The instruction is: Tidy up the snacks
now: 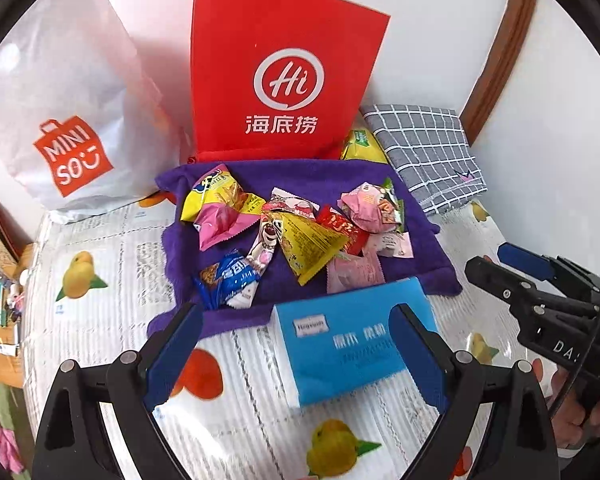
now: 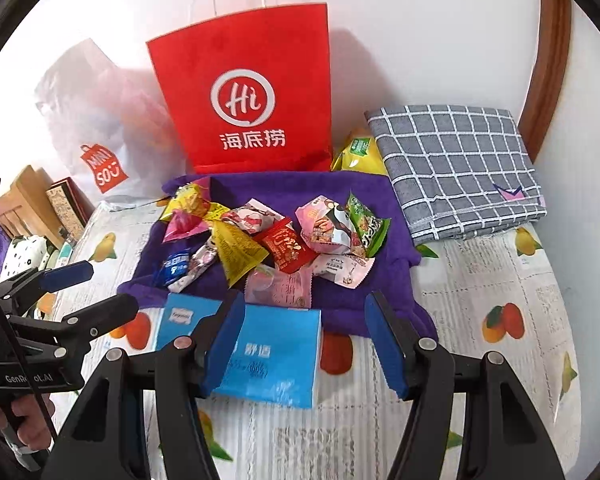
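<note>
Several snack packets lie in a loose pile on a purple towel. Behind the towel stands a red paper bag, upright. My left gripper hovers open over the towel's near edge, its jaws wide with nothing gripped. A blue tissue pack lies flat on the table under it. My right gripper is open too and holds nothing. Each gripper shows in the other's view, the right one and the left one.
A white Miniso bag leans at the back left. A folded grey checked cloth lies at the back right, and a yellow-green packet sits between it and the red bag. A fruit-print cover spans the table; clutter lies past its left edge.
</note>
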Available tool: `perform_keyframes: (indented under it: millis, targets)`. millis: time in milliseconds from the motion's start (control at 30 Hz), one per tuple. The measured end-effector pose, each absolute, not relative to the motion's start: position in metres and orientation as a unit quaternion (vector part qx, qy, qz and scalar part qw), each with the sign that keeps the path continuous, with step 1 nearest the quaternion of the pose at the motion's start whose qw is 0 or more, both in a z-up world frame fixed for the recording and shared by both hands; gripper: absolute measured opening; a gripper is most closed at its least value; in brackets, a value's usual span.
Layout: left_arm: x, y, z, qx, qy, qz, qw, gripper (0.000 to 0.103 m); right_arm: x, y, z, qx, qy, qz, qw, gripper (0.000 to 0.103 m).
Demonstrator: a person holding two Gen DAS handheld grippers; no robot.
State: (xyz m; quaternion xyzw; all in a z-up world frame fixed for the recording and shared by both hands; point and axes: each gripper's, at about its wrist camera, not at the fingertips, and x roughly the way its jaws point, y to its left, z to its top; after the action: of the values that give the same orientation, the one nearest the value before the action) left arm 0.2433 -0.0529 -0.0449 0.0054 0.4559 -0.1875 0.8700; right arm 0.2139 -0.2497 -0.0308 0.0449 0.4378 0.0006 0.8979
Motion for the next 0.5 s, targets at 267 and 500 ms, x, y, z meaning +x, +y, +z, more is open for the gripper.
perform_keyframes:
  millis: [267, 500]
  targets:
    - [0.203, -0.047, -0.029, 0.0, 0.443, -0.177, 0.879, 0.095, 0.171, -0.258, -0.009, 0.052, 0.423, -0.013, 0.905, 0.067]
    - [0.171, -0.049, -0.022, 0.003, 0.436, -0.165, 0.885, 0.095, 0.135, -0.262, 0.001, 0.043, 0.41, -0.031, 0.911, 0.079]
